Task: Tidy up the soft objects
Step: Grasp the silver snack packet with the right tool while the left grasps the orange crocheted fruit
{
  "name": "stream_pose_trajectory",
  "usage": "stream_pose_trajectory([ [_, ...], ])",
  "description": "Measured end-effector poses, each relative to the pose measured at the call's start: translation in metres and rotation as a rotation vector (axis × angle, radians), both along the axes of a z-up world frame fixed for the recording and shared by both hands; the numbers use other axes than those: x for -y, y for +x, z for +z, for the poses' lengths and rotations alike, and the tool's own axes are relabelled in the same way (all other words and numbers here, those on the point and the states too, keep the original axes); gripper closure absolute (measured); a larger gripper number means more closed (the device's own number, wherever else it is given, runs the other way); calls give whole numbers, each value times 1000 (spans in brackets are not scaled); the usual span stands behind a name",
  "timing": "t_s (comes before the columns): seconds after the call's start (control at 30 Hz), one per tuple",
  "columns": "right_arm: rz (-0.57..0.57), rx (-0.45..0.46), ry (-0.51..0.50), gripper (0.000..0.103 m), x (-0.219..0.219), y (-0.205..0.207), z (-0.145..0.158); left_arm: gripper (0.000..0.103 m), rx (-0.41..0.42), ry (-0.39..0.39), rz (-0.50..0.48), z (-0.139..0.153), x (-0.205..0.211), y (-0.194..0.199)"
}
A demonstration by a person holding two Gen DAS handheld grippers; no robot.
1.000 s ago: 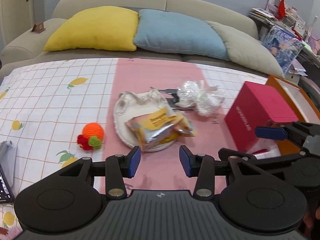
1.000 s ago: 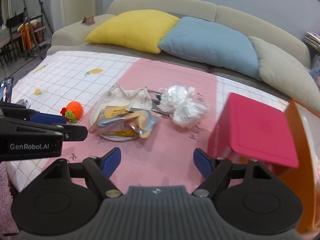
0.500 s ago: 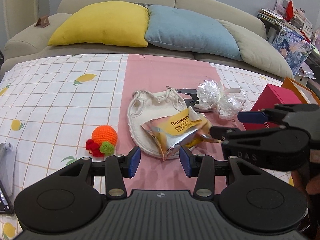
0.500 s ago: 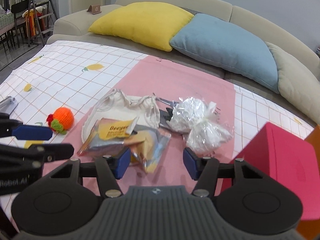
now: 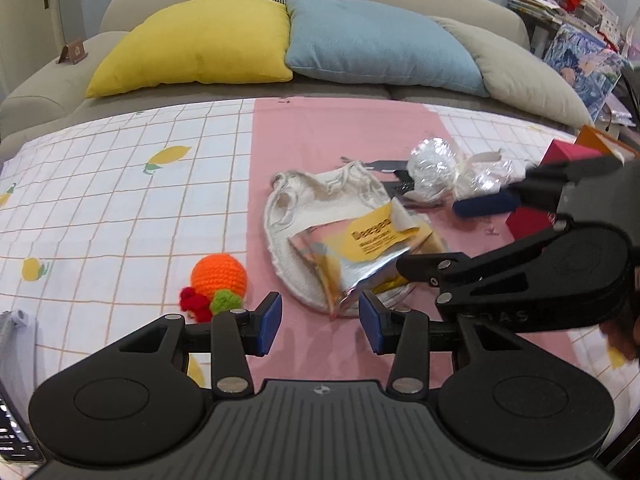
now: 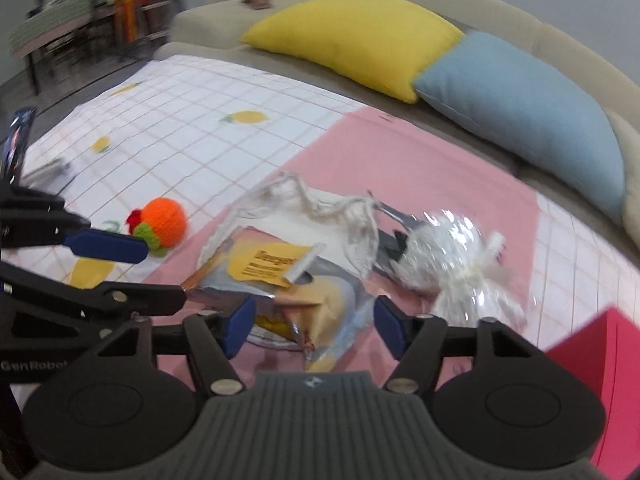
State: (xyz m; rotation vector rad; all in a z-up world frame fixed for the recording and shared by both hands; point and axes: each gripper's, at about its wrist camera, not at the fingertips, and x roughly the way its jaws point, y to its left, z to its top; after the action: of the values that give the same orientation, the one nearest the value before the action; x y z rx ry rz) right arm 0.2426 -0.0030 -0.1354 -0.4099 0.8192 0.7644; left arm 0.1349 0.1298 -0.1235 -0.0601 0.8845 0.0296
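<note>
A silver and yellow snack bag [image 5: 360, 252] lies on a white drawstring cloth pouch [image 5: 312, 200] on the pink strip of the table. An orange crocheted fruit [image 5: 218, 276] sits to its left. A crinkled clear plastic bundle [image 5: 436, 168] lies behind the pouch. My left gripper [image 5: 319, 322] is open and empty, just short of the snack bag's near corner. My right gripper [image 6: 314, 326] is open, its fingers on either side of the snack bag [image 6: 296, 280], not closed on it. The pouch [image 6: 320, 216], the crocheted fruit [image 6: 166, 222] and the plastic bundle [image 6: 448, 256] also show in the right wrist view.
A red box [image 6: 600, 380] stands at the right, with an orange box edge [image 5: 600, 138] behind it. A dark flat item [image 5: 394, 178] lies under the plastic bundle. A sofa with yellow [image 5: 200, 40], blue [image 5: 376, 40] and beige cushions runs behind the table.
Both grippers have moved forward and down toward the snack bag. The right gripper has swung left, so its fingers now flank the bag. Both stayed open.
</note>
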Motion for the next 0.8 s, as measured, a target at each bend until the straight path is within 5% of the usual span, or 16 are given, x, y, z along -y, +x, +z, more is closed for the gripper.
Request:
stream_pose_trajectory([
  [0.1,75,45,-14,24,-6,1,1,51,11,27,22,2,-5,-3],
  [0.37,149,-14,-44,25,-28,11,-18,42,9,43,132,-4,-30,2],
  [0.6,35,-22,-25,57,-22,14,-26,36,19,92,152,-13,-40,9],
  [0.8,-30,-38,-44,71,-26,15,-22,36,32,123,140,-27,-40,16],
])
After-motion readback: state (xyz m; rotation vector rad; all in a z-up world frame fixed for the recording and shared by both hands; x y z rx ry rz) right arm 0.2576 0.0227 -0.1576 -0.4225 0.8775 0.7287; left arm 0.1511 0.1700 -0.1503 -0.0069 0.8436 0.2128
